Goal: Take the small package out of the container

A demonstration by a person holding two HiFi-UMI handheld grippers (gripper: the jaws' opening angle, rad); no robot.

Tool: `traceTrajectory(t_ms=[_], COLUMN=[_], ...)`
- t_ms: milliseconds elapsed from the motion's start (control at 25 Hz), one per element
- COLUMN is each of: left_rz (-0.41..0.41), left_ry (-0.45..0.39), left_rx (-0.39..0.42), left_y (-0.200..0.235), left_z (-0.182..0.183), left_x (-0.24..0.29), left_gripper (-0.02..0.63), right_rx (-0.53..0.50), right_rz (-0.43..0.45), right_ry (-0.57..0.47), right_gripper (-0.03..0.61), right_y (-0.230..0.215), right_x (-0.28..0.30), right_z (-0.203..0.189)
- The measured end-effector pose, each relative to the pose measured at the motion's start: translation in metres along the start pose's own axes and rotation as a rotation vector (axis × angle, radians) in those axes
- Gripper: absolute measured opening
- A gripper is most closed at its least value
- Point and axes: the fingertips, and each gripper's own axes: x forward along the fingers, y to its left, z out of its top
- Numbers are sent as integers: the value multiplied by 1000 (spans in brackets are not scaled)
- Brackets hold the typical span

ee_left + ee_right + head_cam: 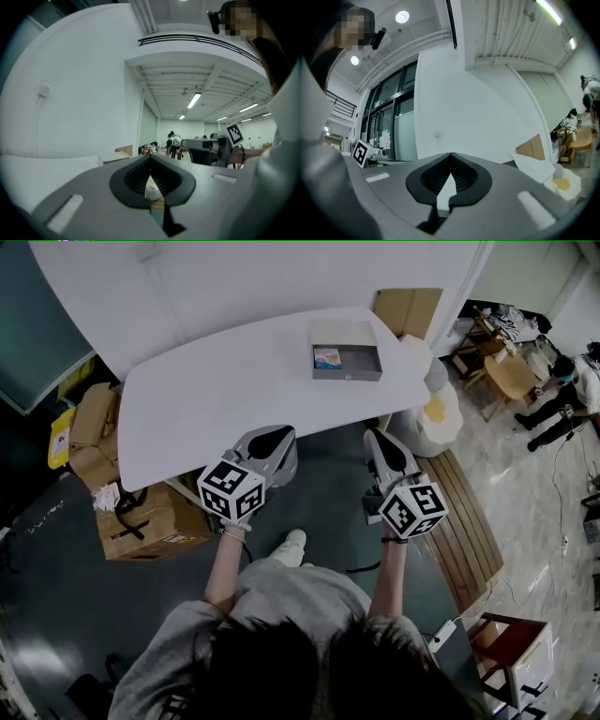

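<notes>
Two grippers, neither of them at work yet. The left gripper (pixel 279 434) and the right gripper (pixel 374 435) are held side by side over the near edge of the table (pixel 206 409), both pointing level across it. In each gripper view the ribbed pads meet at the tip with nothing between them, so both sets of jaws are fully closed and empty.

The container (pixel 347 375), a shallow grey box with its lid folded back, stands ahead of both grippers on the far part of the table. It is well apart from them and lies between their two lines, somewhat nearer the right one. The package (pixel 327 358) lies inside, against the container's left wall as seen from the grippers. Neither gripper touches it.

By these views nothing of the task is done: the package has not been reached, gripped or lifted. All of it is left: one gripper must go forward to the container, open its jaws, close them on the package and lift it clear of the walls. The other may be needed to steady the container.
</notes>
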Motion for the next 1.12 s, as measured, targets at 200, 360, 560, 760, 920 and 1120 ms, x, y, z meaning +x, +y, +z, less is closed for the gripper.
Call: traceTrajectory(t_ms=[200,360,560,760,920,1120], left_rz=[4,-11,-27,-43,-64,-92], left_ry=[-7,-22,-22,-16,-15,-9], left_rx=[-8,-25,-28,-38,-49,-54], left_y=[16,29,48,62,69,75], left_z=[0,2,8,8,8,6], left_x=[14,34,59,75,92,110], left_gripper=[-10,-11,-11,-11,-10,-10], right_rx=[11,-2,7,19,18,15], right_rz=[-2,-8,-28,-44,-58,-77], right_ry=[6,13,21,20,30,27], right_gripper=[14,14,14,14,14,14], right_y=[-12,-26,-45,-58,-69,-83], right_x=[16,31,55,70,79,89], right_z=[-2,0,2,2,1,3])
